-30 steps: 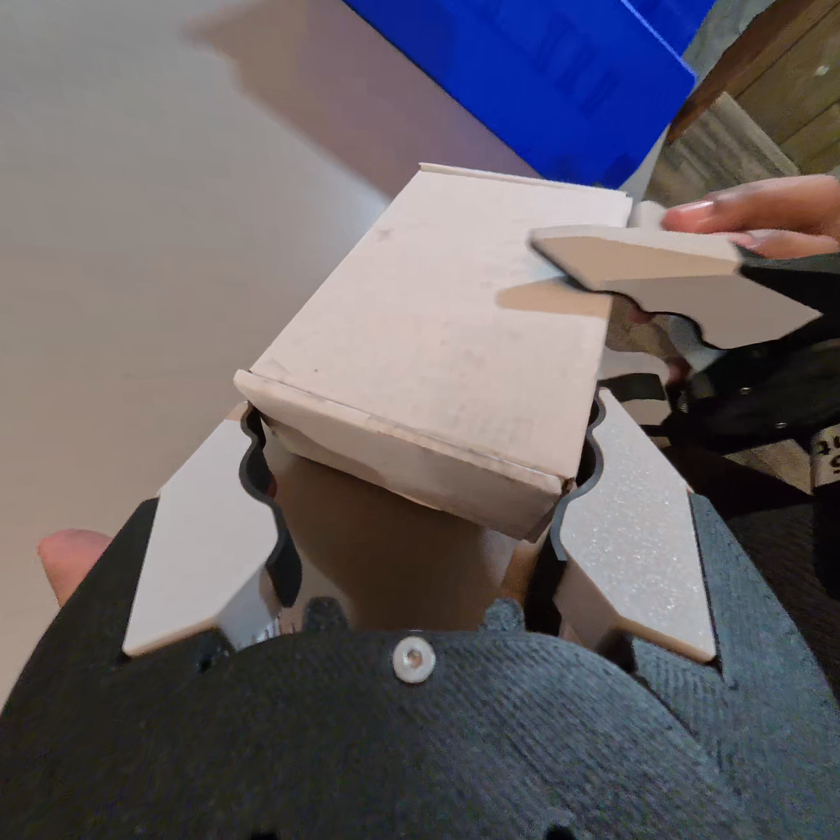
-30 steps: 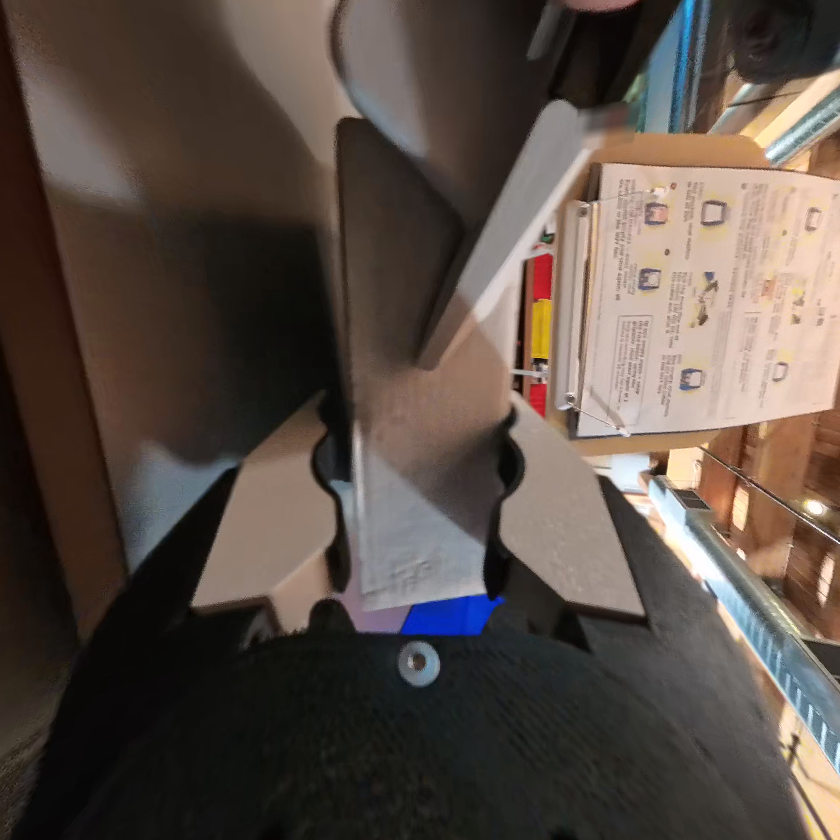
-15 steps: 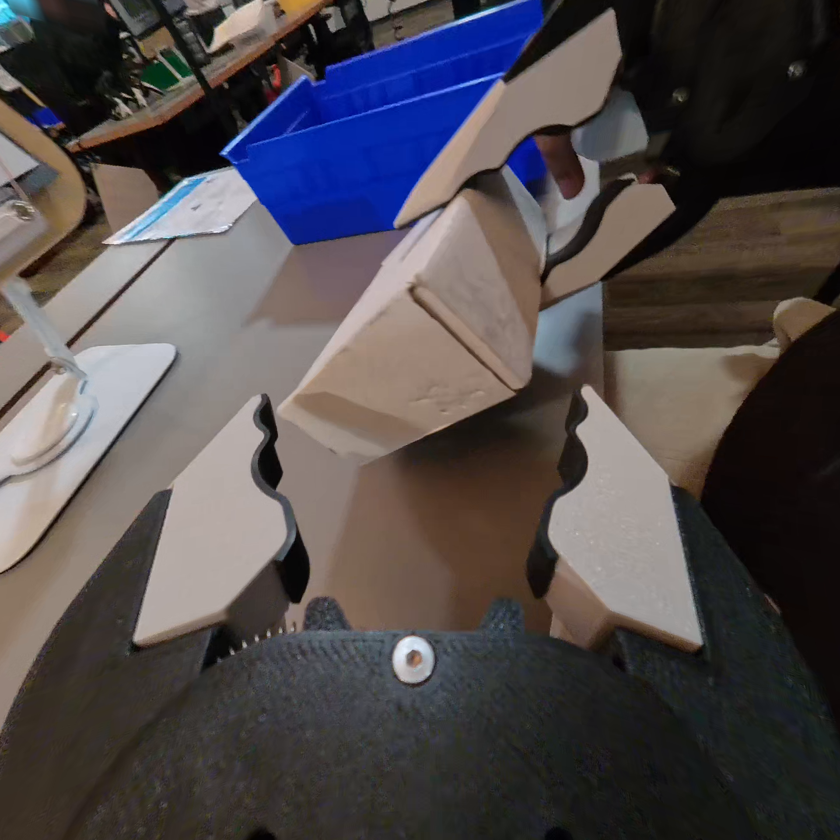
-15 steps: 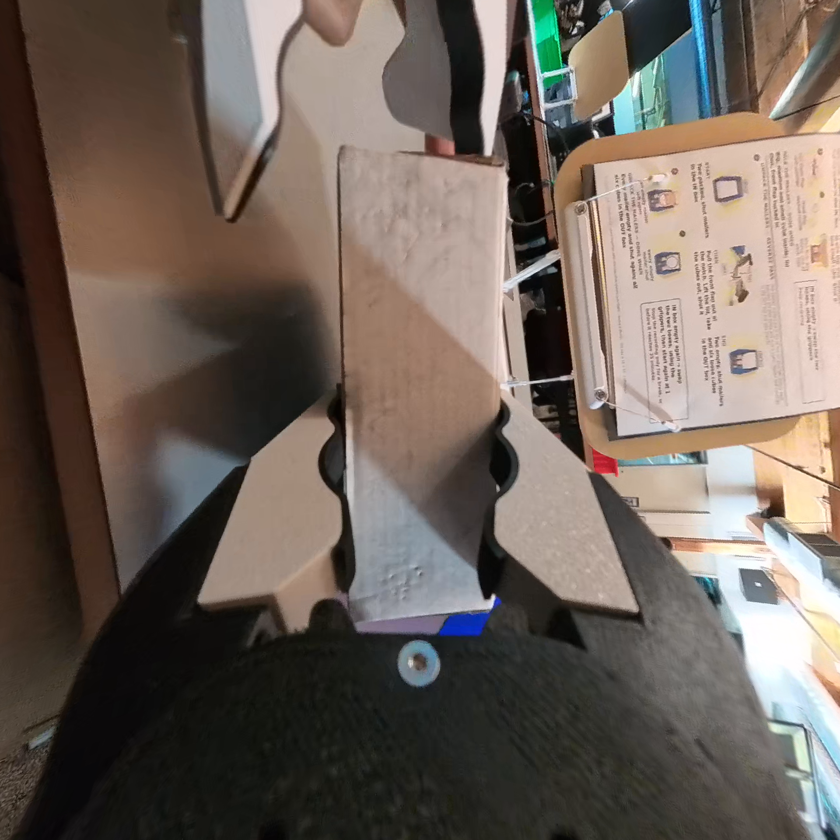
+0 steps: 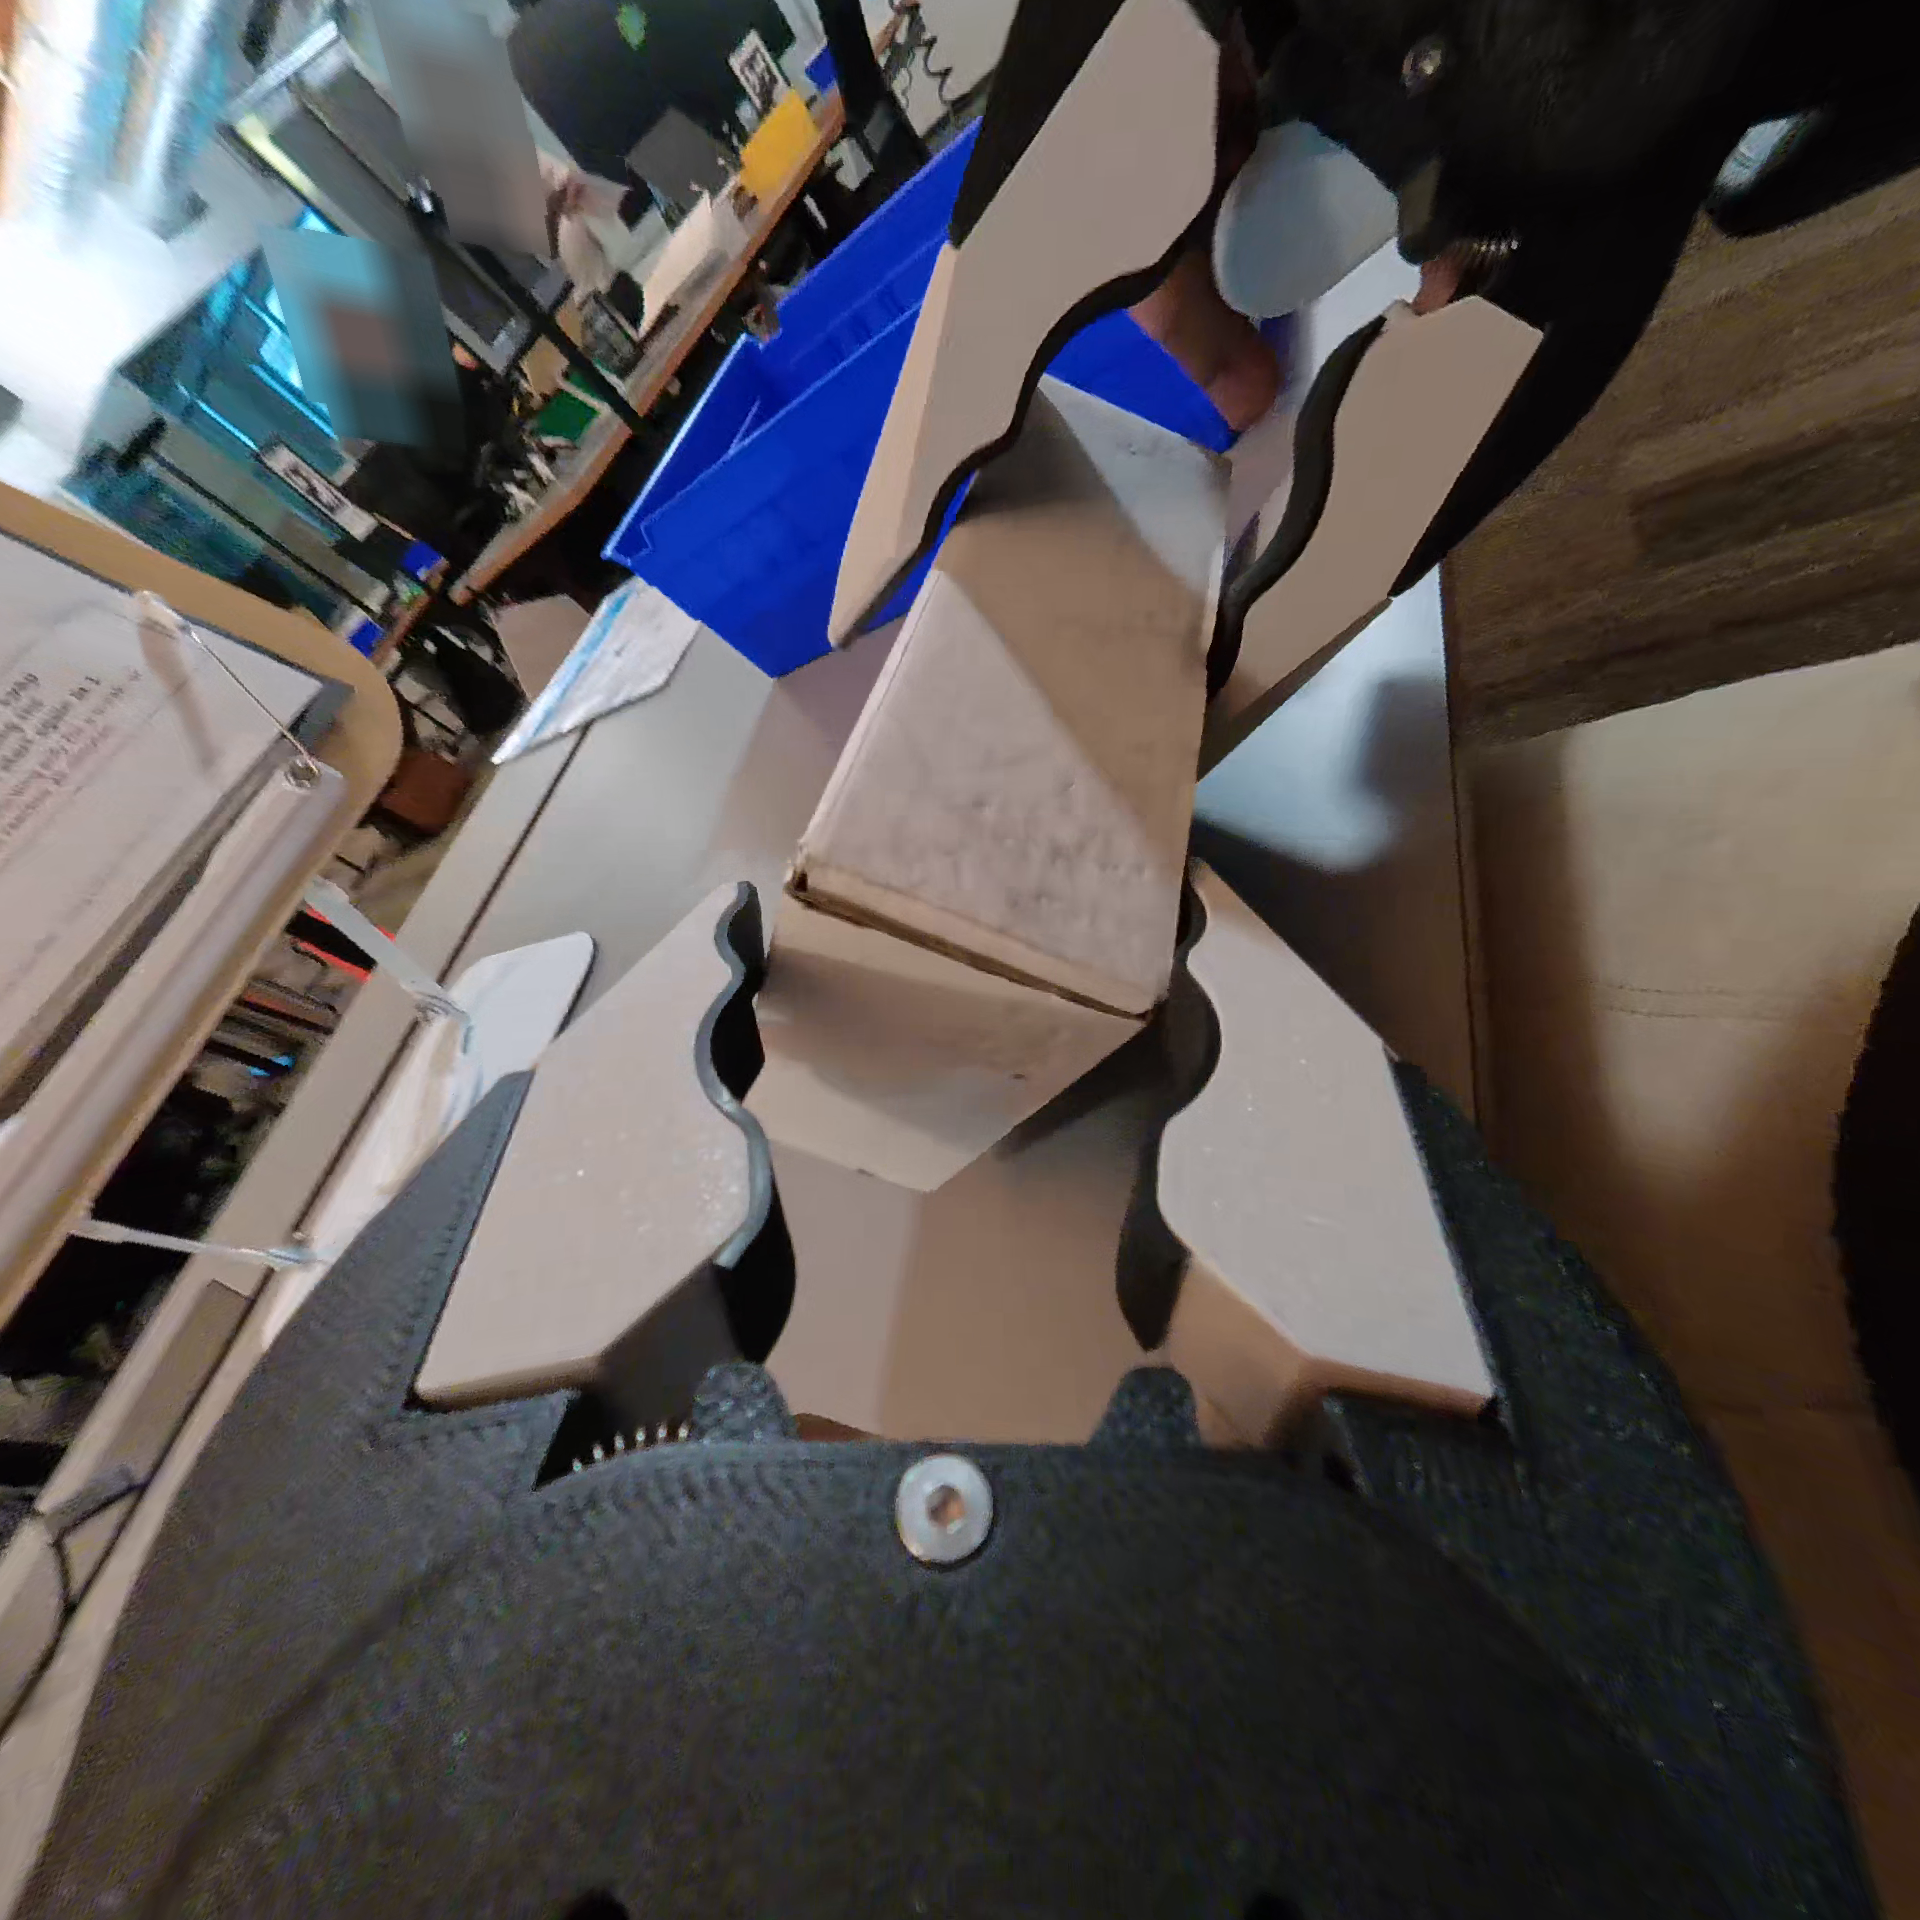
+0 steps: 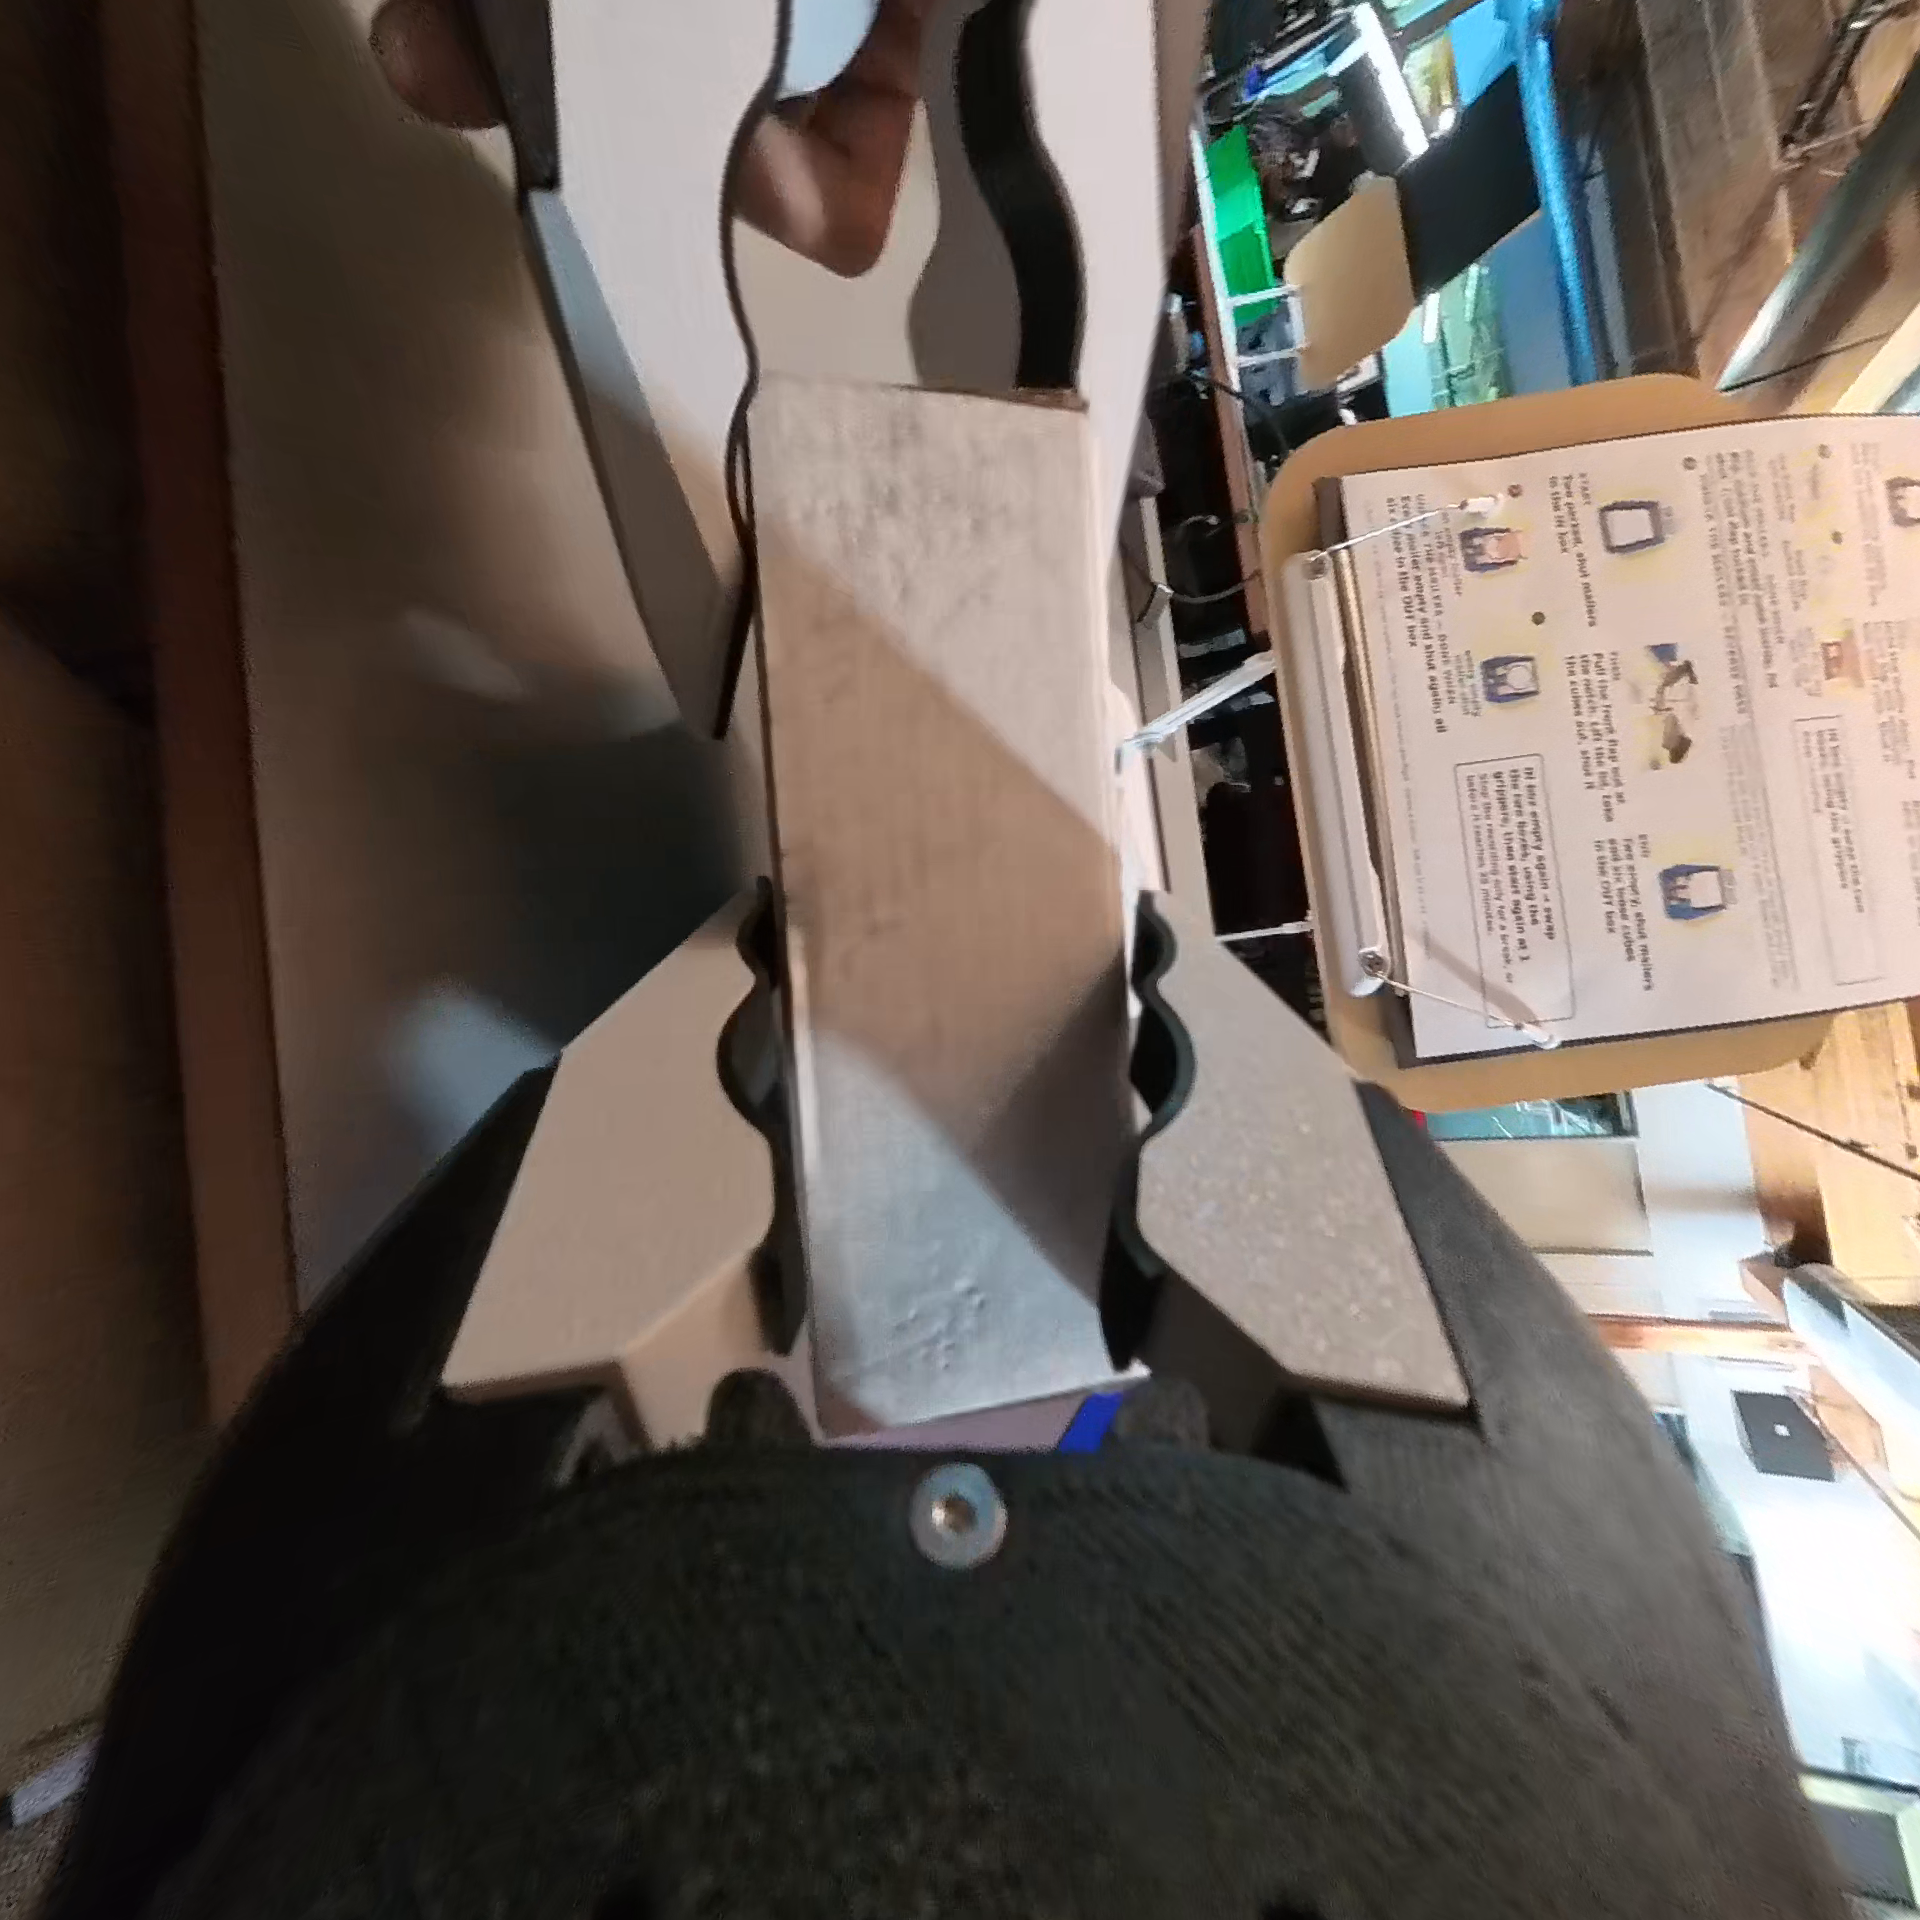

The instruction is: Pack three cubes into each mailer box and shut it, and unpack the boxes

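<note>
A closed pale mailer box (image 5: pixel 1018 790) hangs in the air above the table, held from both ends. My left gripper (image 5: pixel 966 904) is shut on its near end, one finger on each side. My right gripper (image 5: pixel 1034 655) clamps the far end from above. In the right wrist view my right gripper (image 6: pixel 951 914) is shut on the box (image 6: pixel 935 727), and the left gripper's fingers (image 6: pixel 623 436) flank the other end. No cubes are in view.
A blue bin (image 5: pixel 810 457) stands on the table (image 5: pixel 623 831) behind the box. A stand with an instruction sheet (image 6: pixel 1610 727) is at the left (image 5: pixel 125 790), its white base (image 5: pixel 499 997) on the table. A large cardboard box (image 5: pixel 1662 1039) is on the right. Less than 4 cm separates the two grippers' tips.
My left gripper let go of the box's wide sides, opened, then came back and closed on the near end. My right gripper kept hold and turned the box.
</note>
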`<state>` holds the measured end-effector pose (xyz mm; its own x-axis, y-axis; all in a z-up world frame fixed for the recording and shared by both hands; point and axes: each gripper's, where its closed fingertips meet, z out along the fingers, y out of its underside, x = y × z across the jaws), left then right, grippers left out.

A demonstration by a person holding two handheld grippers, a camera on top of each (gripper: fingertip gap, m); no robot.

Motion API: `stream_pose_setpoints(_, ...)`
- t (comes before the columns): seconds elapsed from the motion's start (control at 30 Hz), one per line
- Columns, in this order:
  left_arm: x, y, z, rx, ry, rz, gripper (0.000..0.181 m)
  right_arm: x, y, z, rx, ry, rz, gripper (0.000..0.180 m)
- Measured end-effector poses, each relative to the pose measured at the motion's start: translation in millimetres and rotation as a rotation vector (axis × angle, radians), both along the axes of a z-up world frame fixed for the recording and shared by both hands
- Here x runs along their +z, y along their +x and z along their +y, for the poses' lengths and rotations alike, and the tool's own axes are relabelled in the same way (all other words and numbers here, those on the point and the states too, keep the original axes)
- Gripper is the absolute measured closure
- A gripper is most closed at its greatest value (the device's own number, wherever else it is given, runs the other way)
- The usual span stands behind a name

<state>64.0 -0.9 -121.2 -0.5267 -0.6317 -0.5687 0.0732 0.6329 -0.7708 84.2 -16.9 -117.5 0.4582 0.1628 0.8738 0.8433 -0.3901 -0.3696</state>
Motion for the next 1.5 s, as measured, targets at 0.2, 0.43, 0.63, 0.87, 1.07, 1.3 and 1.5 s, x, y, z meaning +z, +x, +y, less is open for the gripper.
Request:
stream_pose_setpoints(0.2,3,5,11,0.029,-0.137,0.075,0.109,19,5,0,-0.025,0.11,0.105,0.103)
stream_pose_setpoints(0.43,12,11,22,0.082,-0.255,0.089,0.112,47,-8,-2,-0.007,0.22,-0.055,0.128)
stream_pose_setpoints(0.63,15,12,22,0.107,-0.244,0.067,0.113,48,-26,3,0.018,0.228,-0.083,0.143)
stream_pose_setpoints(0.87,16,12,20,0.114,-0.238,0.056,0.113,47,-27,5,0.014,0.224,-0.103,0.143)
stream_pose_setpoints(1.07,16,12,18,0.117,-0.241,0.059,0.113,45,-26,5,0.001,0.212,-0.138,0.143)
stream_pose_setpoints(1.3,16,12,18,0.123,-0.242,0.06,0.113,43,-26,6,-0.003,0.195,-0.197,0.146)
stream_pose_setpoints(1.5,15,12,17,0.126,-0.212,0.053,0.114,46,-26,5,-0.024,0.194,-0.266,0.139)
